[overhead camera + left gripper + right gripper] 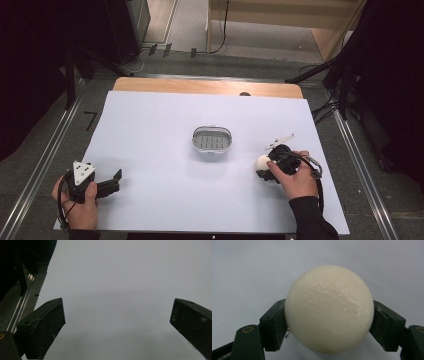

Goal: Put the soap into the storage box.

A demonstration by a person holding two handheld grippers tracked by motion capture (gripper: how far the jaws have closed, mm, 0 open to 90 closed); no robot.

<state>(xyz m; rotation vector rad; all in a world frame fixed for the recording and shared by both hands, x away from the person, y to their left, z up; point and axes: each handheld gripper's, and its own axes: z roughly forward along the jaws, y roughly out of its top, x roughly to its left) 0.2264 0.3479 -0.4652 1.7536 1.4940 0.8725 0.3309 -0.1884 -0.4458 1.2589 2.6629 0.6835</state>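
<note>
Right gripper jaws clenched on the round soap, low at the tabletop right side (likely bound for the soap dish). Left gripper jaws released, idle.

The right gripper sits low at the near right, its jaws clamped from both sides on a round pale ball (the right hand wraps its body). The left gripper lies at the near left in the left hand, jaws spread wide with nothing between them.
</note>
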